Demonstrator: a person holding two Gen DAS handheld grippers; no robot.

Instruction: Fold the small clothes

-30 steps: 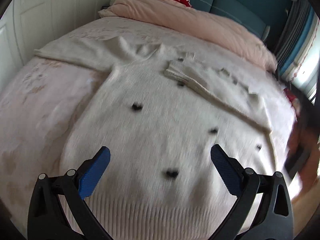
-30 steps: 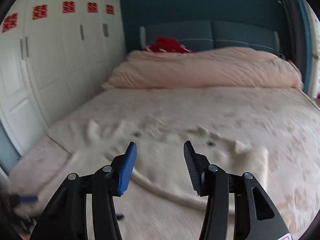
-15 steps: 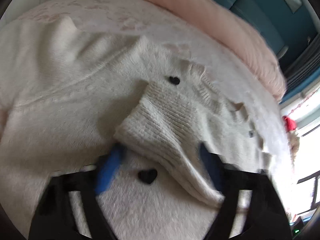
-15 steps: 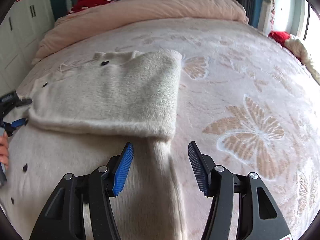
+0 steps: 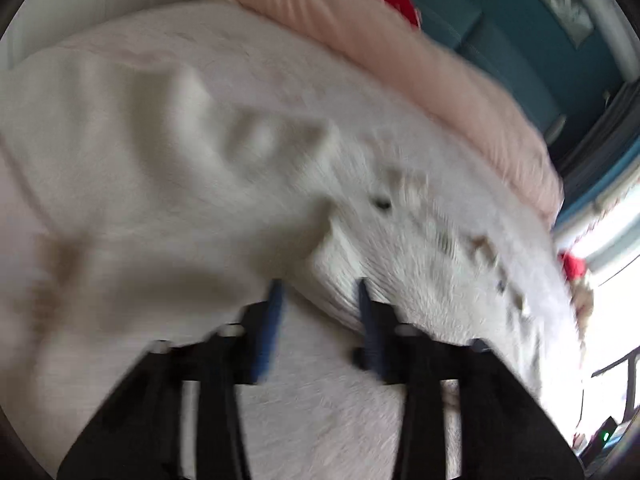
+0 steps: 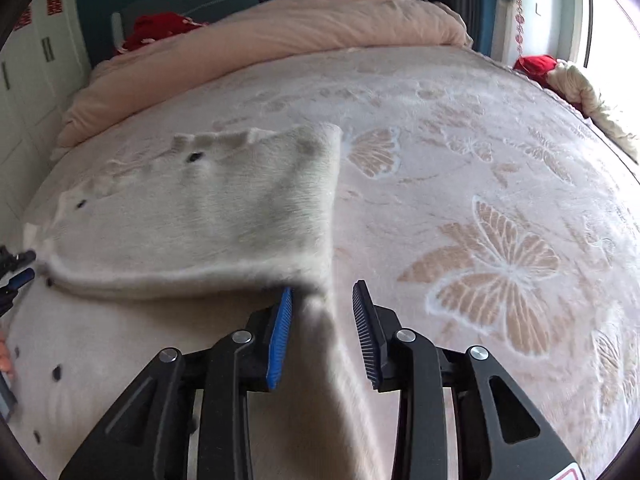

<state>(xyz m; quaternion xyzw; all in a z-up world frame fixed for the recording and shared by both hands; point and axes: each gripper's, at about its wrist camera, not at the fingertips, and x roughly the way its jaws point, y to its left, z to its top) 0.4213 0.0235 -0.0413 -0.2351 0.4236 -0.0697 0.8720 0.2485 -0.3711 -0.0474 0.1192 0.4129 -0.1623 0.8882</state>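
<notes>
A fluffy white sweater [image 6: 192,220] with small black hearts lies spread on the bed, one sleeve folded across its body. In the blurred left wrist view the ribbed cuff [image 5: 340,276] of that sleeve sits between the fingers of my left gripper [image 5: 320,292], whose jaws stand partly apart. My right gripper [image 6: 322,300] is open over the sweater's right side edge, where the folded sleeve meets the body [image 6: 320,320]. The left gripper [image 6: 16,276] shows at the far left edge of the right wrist view.
The bed cover [image 6: 500,248] is pink-white with butterfly patterns. A rolled pink duvet [image 6: 280,36] lies along the headboard with a red item [image 6: 160,28] behind it. White wardrobes [image 6: 24,64] stand at the left. More cloth [image 6: 580,84] lies at the right bed edge.
The left gripper moved forward to the sleeve cuff and its jaws narrowed around it. The right gripper dropped to the sweater's right edge and stayed open.
</notes>
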